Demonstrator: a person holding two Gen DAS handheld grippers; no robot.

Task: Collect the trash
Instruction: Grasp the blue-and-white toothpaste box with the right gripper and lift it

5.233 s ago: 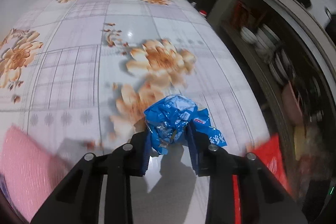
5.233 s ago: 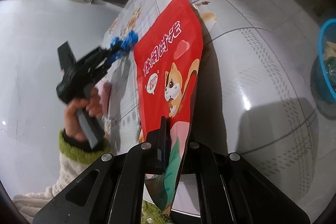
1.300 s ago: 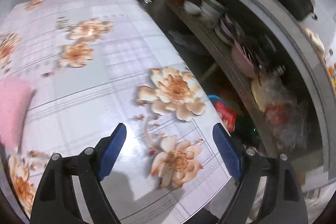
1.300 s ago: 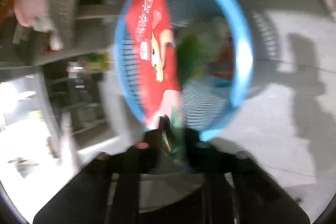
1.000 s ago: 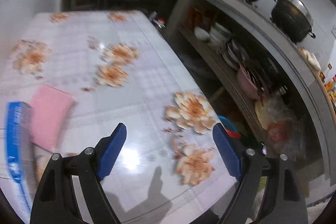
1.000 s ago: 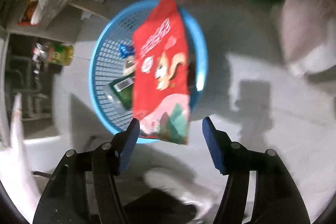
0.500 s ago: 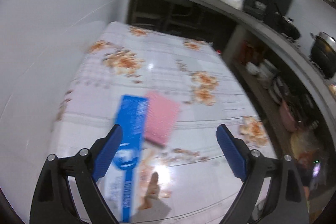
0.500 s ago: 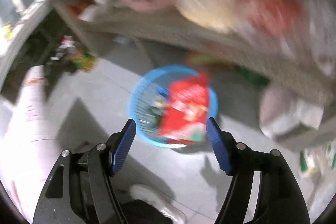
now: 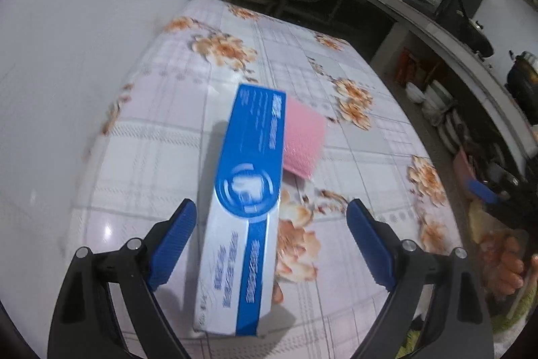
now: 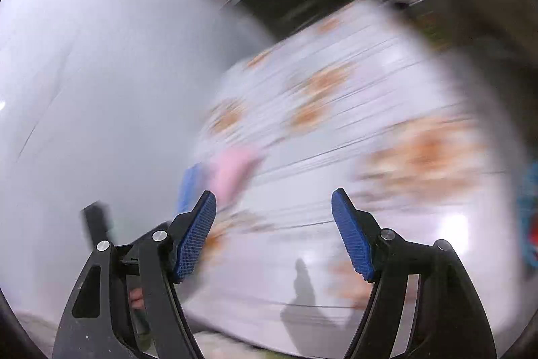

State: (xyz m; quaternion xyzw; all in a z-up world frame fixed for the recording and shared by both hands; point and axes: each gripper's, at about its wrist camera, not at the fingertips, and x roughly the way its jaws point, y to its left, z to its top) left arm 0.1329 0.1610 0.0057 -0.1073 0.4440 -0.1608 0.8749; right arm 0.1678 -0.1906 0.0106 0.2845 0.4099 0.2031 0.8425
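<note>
One table (image 9: pixel 175 157) with a flowered cloth stands in view. On it lie two things: one long blue-and-white box (image 9: pixel 247 201) and one pink flat pad (image 9: pixel 302 140) touching the box's side. Two grippers show, the left gripper (image 9: pixel 270 241) and the right gripper (image 10: pixel 274 232), each with two blue pads.
</note>
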